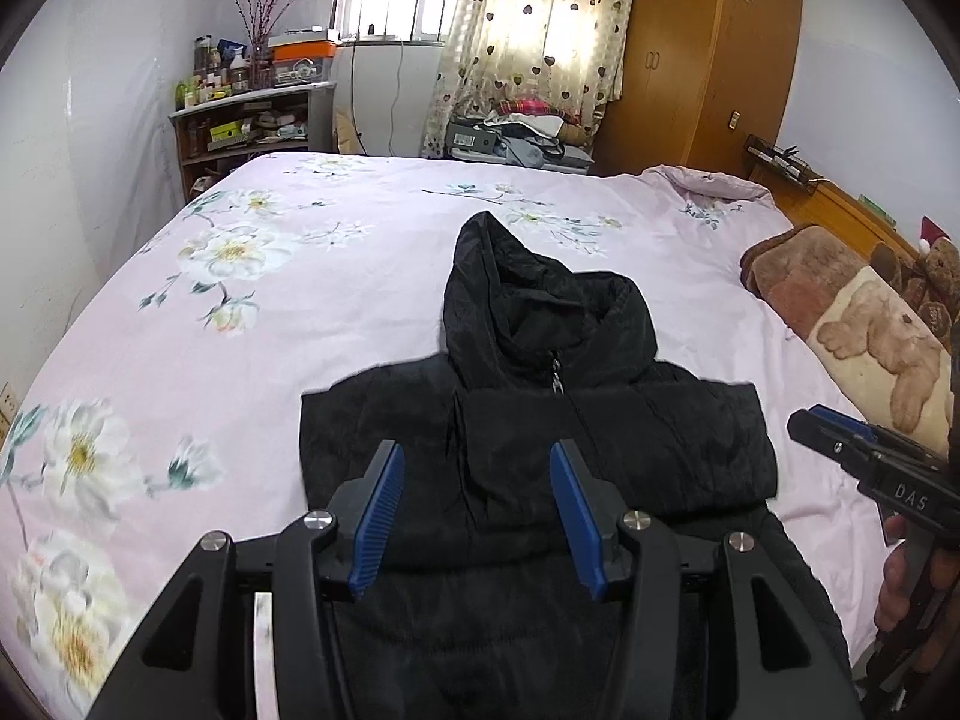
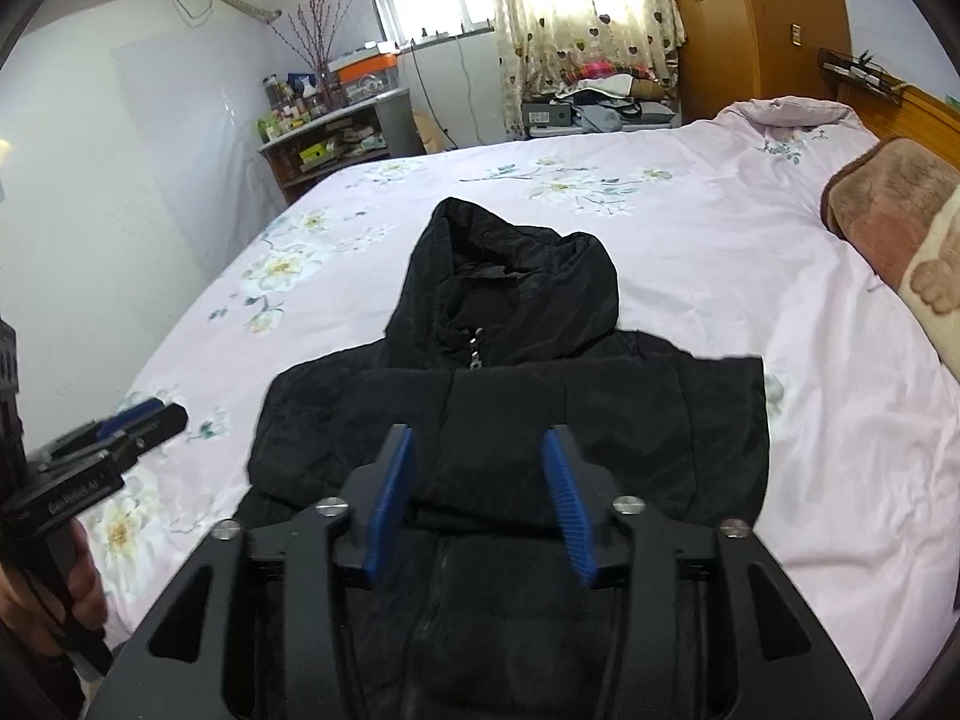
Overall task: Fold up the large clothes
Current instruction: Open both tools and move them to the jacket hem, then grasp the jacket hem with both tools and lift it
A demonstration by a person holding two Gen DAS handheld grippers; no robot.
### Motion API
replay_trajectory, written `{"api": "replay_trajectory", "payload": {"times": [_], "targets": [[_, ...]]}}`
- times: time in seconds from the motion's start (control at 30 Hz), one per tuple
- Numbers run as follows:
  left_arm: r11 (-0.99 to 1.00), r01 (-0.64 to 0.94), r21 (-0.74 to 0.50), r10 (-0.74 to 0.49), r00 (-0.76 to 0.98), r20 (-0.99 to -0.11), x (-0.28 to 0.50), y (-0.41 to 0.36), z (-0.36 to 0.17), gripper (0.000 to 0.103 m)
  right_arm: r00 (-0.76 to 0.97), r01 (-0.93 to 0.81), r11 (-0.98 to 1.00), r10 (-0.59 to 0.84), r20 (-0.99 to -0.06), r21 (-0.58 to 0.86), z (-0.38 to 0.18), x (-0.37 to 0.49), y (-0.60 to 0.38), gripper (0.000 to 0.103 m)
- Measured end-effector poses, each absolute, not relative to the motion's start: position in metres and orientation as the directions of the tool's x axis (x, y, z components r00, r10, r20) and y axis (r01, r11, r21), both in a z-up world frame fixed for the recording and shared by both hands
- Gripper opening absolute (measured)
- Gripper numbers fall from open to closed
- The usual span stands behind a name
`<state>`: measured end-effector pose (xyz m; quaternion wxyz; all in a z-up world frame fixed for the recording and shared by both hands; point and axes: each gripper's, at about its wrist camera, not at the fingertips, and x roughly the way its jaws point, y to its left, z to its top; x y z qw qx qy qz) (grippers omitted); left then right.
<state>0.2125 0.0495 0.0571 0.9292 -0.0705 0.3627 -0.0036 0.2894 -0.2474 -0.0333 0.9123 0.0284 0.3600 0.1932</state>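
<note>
A black hooded coat [image 1: 540, 420] lies front-up on a bed [image 1: 240, 312] under a pink floral sheet, its hood [image 1: 510, 282] pointing toward 12 o'clock and the zip pull [image 1: 557, 381] at the throat. Both sides appear already turned in over the chest, so the upper part forms a rough rectangle, and the lower body runs back under both cameras toward 6 o'clock. The left tongs [image 1: 477, 492] hover above the coat's middle, released, blue pads [image 1: 381, 516] spread wide and gripping nothing; the right tongs [image 2: 477, 480] hang likewise, spread and empty, over the same stretch. In the left view the right tool shows at 3 o'clock; in the right view the left tool sits at 9 o'clock. A brown bear-print blanket [image 1: 840, 300] rests at the bed's edge near 2 o'clock, well apart from the coat. The step in hand is probably the lengthwise fold. To do it well, each pair of tongs should likely drop to a hem corner on its own side, pinch through all the padded layers, then lift both corners level and carry them toward the collar together, so the tucked sides do not slide out and the slick shell does not skew.
</note>
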Motion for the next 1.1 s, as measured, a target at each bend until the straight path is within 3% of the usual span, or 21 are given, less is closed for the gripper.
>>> {"api": "replay_trajectory", "payload": {"times": [0.33,0.8,0.83,0.9,0.93,1.0,1.1], "targets": [[0.993,-0.007,-0.121,-0.079,0.721,-0.689,0.347,0.061,0.039,0.065,0.639,-0.317,0.925,0.371,-0.674,0.209,-0.048,0.411,-0.243,0.049],[0.979,-0.066,-0.195,-0.124,0.565,-0.815,0.509,0.066,-0.065,0.065,0.536,-0.195,0.940,0.341,-0.772,0.281,-0.122,0.584,-0.256,0.050],[0.975,-0.065,-0.210,-0.138,0.562,-0.816,0.513,0.065,-0.069,0.063,0.527,-0.189,0.938,0.347,-0.776,0.291,-0.127,0.592,-0.255,0.050],[0.970,-0.060,-0.234,-0.161,0.558,-0.814,0.518,0.064,-0.074,0.038,0.501,-0.176,0.939,0.345,-0.794,0.297,-0.135,0.606,-0.251,0.050],[0.971,-0.062,-0.231,-0.160,0.552,-0.818,0.518,0.063,-0.076,0.018,0.484,-0.177,0.940,0.342,-0.806,0.293,-0.138,0.610,-0.248,0.042],[0.970,-0.055,-0.238,-0.163,0.580,-0.798,0.508,0.063,-0.071,0.010,0.489,-0.198,0.940,0.339,-0.804,0.276,-0.136,0.606,-0.243,0.014],[0.968,-0.030,-0.248,-0.172,0.640,-0.749,0.485,0.071,-0.050,0.007,0.533,-0.206,0.929,0.370,-0.761,0.307,-0.117,0.589,-0.247,0.010]]}}
